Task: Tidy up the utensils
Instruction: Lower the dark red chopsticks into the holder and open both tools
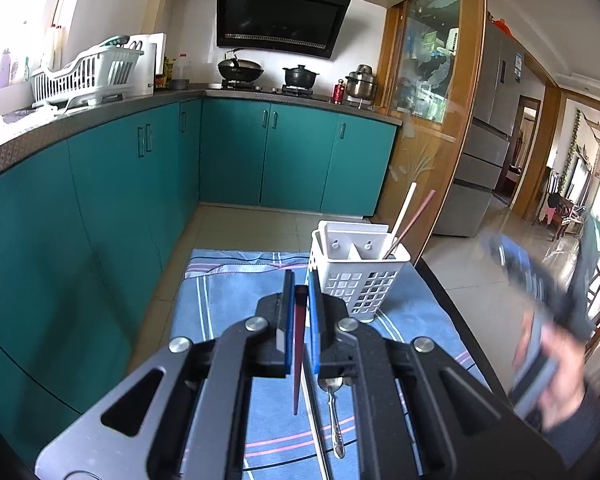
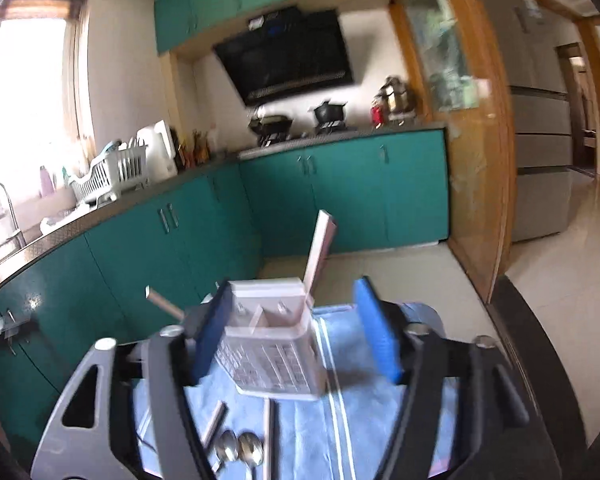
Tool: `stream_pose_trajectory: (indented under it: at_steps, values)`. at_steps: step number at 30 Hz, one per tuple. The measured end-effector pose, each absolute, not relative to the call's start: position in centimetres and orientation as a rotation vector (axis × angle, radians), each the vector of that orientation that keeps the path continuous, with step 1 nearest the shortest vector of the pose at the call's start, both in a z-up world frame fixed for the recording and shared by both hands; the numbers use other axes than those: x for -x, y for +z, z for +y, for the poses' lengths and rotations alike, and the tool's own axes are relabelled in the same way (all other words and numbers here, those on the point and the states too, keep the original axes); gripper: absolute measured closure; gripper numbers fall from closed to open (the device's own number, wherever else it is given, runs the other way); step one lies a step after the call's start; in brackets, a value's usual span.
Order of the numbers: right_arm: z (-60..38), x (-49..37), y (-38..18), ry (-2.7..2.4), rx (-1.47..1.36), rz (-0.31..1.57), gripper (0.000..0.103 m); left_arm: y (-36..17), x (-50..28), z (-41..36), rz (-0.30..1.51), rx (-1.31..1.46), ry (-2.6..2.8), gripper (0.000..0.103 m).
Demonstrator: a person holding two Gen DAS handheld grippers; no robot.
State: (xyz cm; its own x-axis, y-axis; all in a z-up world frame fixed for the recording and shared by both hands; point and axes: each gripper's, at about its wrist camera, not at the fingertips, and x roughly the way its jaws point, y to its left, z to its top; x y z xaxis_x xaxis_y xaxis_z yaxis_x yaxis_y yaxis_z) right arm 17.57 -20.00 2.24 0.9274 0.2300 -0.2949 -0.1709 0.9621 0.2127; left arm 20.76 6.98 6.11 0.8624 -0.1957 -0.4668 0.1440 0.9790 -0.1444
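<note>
Left wrist view: left gripper jaws pinch a dark chopstick; right gripper jaws gape, empty.

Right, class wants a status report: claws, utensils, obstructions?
Left claw shut on dark chopstick. Right claw open, empty. Two chopsticks in white caddy. Nothing blocking.

a kitchen lined with teal cabinets under a dark countertop. a black range hood hangs on the white wall above a stove with 2 dark pots. a white dish rack sits near a bright window. pale floor tiles run to a wooden glass-panelled door frame and a grey refrigerator beyond.
</note>
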Motion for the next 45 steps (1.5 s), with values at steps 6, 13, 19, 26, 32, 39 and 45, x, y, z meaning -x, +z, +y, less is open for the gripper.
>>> stream_pose_trajectory:
  at_steps: [6, 13, 19, 26, 32, 39, 45]
  values:
    - [-21.3, -15.2, -4.9, 0.19, -0.233, 0.408, 0.029, 7.4, -19.2, 5.3, 0.451, 0.077, -0.191, 0.097]
    - [-22.9, -14.8, -4.4, 0.183, -0.181, 0.383, 0.029, 10.7, -19.2, 1.6, 0.431, 0.036, -0.234, 0.097]
    - [-24.3, -16.3, -5.4, 0.181, -0.209, 0.464, 0.028, 16.5, -22.0, -1.2, 0.387, 0.018, -0.244, 0.097]
    - [-24.5, -16.7, -5.8, 0.189, -0.227, 0.483, 0.028, 22.4, -27.4, -2.8, 0.315, 0.032, -0.187, 0.097]
    - [-24.4, -17.5, -6.1, 0.202, -0.234, 0.503, 0.028, 21.8, -33.5, -3.3, 0.322, 0.058, -0.133, 0.097]
    - [-24.0, -17.6, -6.2, 0.219, -0.229, 0.514, 0.028, 12.8, -39.7, -2.7, 0.508, 0.112, -0.116, 0.097]
    - [-23.2, -17.8, -6.4, 0.236, -0.211, 0.532, 0.028, 7.5, -39.9, -1.5, 0.573, 0.114, -0.046, 0.045]
